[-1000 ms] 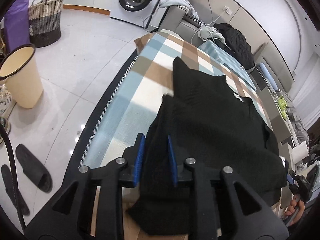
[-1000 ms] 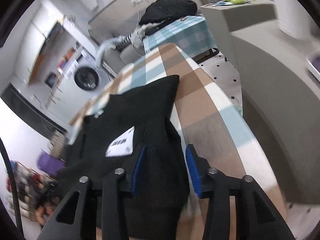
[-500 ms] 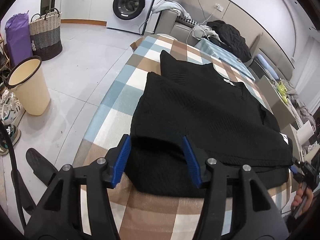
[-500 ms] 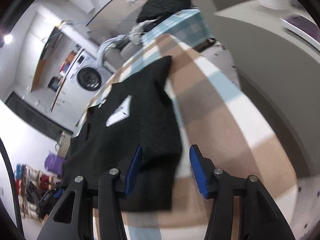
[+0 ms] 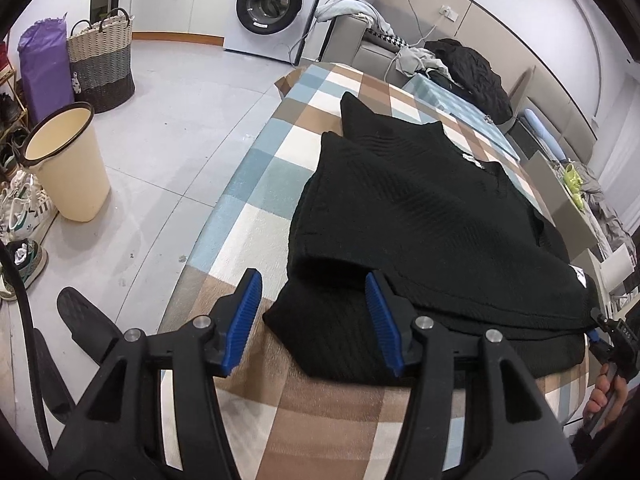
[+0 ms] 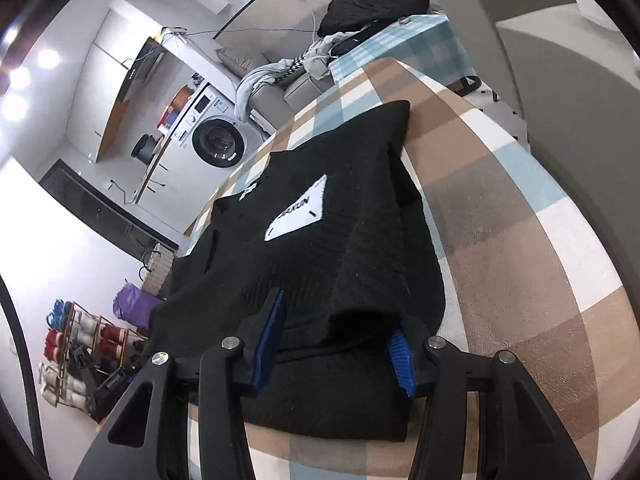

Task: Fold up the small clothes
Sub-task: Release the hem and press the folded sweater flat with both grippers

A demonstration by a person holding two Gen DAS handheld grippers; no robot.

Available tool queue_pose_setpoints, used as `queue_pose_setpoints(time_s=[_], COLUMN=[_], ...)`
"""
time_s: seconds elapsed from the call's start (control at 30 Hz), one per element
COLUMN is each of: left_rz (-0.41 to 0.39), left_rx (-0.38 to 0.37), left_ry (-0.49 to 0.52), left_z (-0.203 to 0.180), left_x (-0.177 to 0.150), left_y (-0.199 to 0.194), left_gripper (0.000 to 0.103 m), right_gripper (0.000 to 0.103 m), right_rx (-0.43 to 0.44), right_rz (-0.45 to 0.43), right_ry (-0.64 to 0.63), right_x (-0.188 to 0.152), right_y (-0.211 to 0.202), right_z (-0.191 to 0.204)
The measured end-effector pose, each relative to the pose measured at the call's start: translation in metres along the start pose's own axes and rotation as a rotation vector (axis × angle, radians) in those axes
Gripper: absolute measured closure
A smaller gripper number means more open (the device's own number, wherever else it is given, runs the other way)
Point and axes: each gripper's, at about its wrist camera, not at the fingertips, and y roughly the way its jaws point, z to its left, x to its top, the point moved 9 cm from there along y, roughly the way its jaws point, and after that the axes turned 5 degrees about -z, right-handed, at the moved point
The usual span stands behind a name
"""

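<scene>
A black knit sweater (image 5: 420, 208) lies folded over on the checked tablecloth (image 5: 260, 200), its upper layer doubled back over the lower one. My left gripper (image 5: 312, 320) stands open at the near left corner. The corner lies between its blue pads, and the left pad is clear of the cloth. In the right wrist view the sweater (image 6: 320, 264) shows a white label (image 6: 298, 216). My right gripper (image 6: 336, 344) is open and straddles the near folded edge, which drapes over the right pad. In the left wrist view it (image 5: 608, 328) shows at the sweater's far corner, held by a hand (image 5: 604, 392).
Left of the table on the floor are a cream bin (image 5: 66, 164), a woven basket (image 5: 102, 56), black slippers (image 5: 84, 328) and shoes (image 5: 24, 216). A washing machine (image 5: 272, 4) and a sofa with piled clothes (image 5: 468, 68) stand beyond. A grey cabinet (image 6: 560, 60) flanks the table's right.
The left gripper opened, let go of the raised sweater layer and drew back a little; that layer now lies flat. The right gripper widened and moved forward around the near fold.
</scene>
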Motion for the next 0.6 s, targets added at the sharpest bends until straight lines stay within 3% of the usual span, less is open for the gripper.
queue_pose_setpoints(time_s=[0.17, 0.4, 0.6], left_rz=[0.010, -0.047, -0.044], left_rx=[-0.004, -0.105, -0.182], left_ry=[-0.016, 0.035, 0.038], left_z=[0.000, -0.033, -0.052], left_x=[0.007, 0.025, 0.032], left_y=[0.013, 0.000, -0.002], left_gripper=[0.052, 0.052, 0.052], right_gripper=[0.053, 0.053, 0.053], right_rx=[-0.006, -0.017, -0.015], right_rz=[-0.001, -0.004, 0.003], right_ry=[-0.007, -0.003, 0.008], right_x=[0.001, -0.001, -0.002], right_y=[-0.002, -0.007, -0.005], right_z=[0.001, 0.001, 0.001])
